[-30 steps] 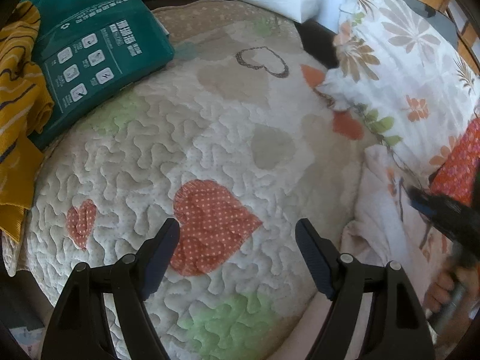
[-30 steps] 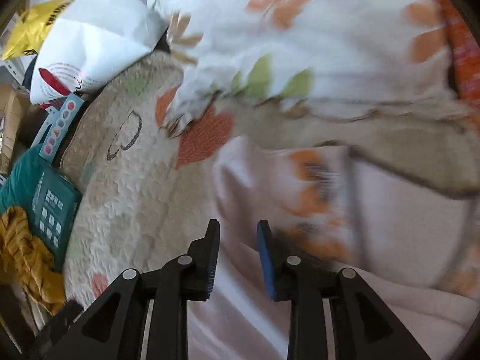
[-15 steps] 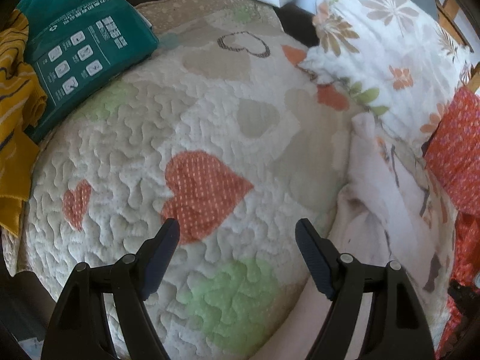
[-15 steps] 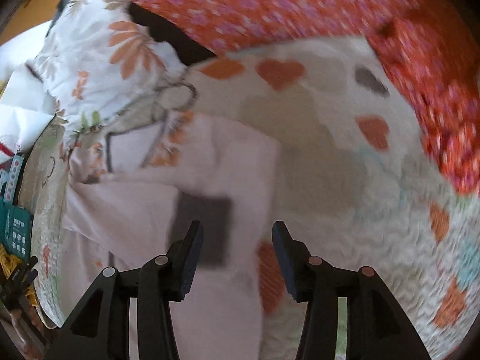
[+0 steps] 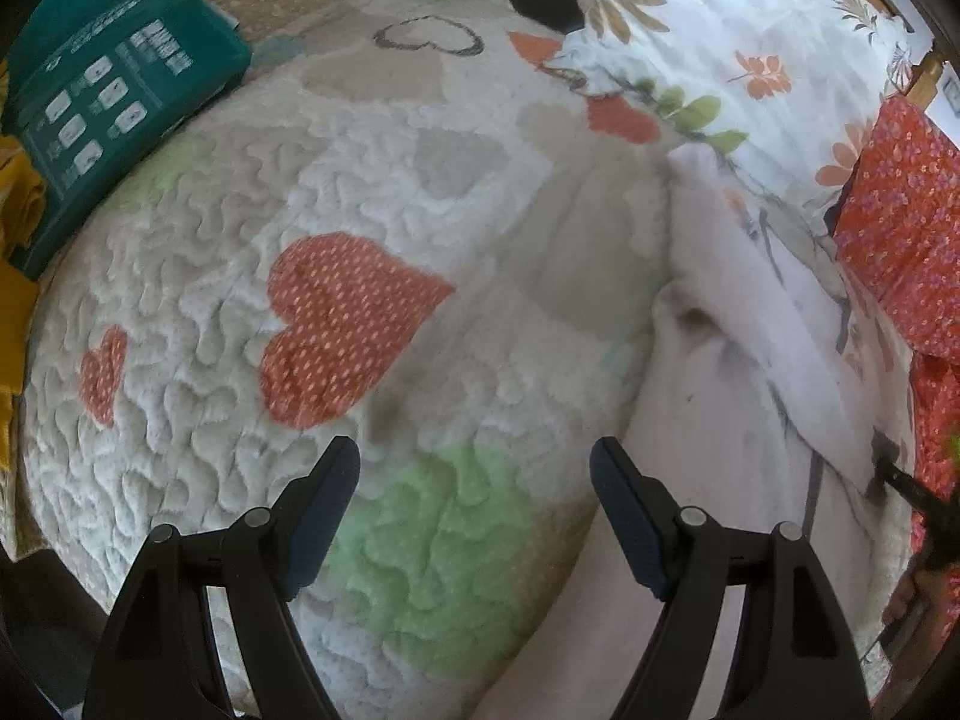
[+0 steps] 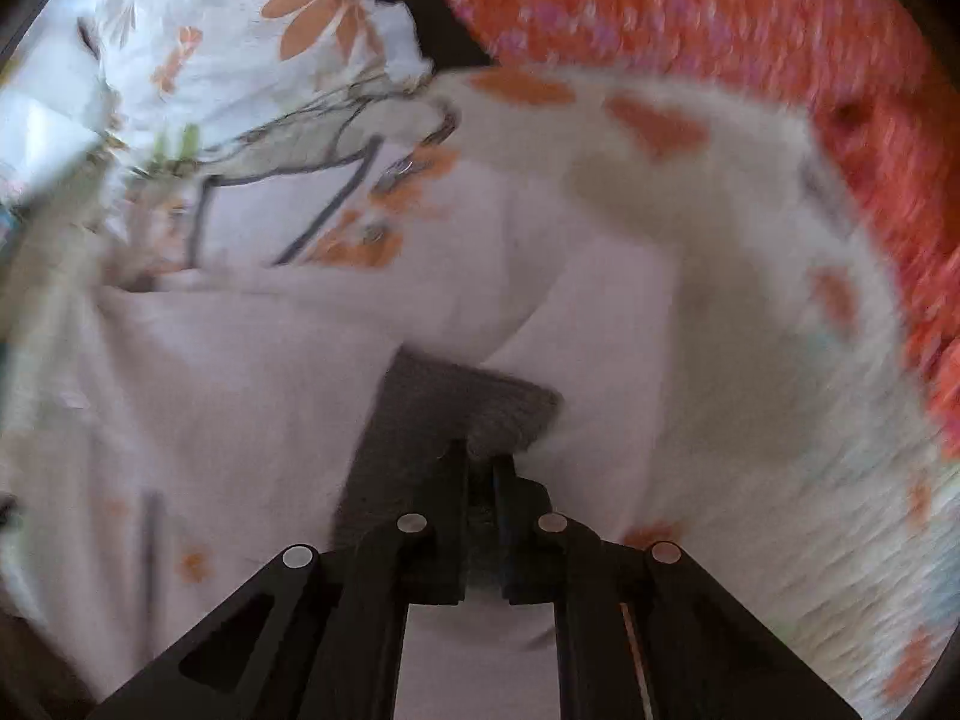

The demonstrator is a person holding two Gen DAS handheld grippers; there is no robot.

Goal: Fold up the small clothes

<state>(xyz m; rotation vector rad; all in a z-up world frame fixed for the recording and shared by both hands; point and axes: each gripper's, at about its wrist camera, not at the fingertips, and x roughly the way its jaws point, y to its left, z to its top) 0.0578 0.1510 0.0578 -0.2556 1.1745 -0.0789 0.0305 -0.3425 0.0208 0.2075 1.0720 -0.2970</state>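
Observation:
A pale pink small garment (image 5: 738, 384) with grey trim lies crumpled on the quilt at the right of the left wrist view. In the right wrist view the garment (image 6: 252, 372) fills the middle, with a dark grey cuff (image 6: 444, 402) on it. My right gripper (image 6: 480, 468) is shut on that dark cuff. My left gripper (image 5: 474, 480) is open and empty above the quilt, just left of the garment. The right gripper's tip (image 5: 900, 480) shows at the far right of the left wrist view, at the garment's edge.
A quilted cover (image 5: 336, 312) with heart patches spreads under everything. A teal package (image 5: 114, 102) and yellow cloth (image 5: 18, 222) lie at the far left. A floral pillow (image 5: 750, 42) sits behind the garment, and orange flowered fabric (image 5: 900, 228) lies to its right.
My right gripper swung over the garment and closed on the dark cuff. My left gripper moved right, toward the garment, and stayed open.

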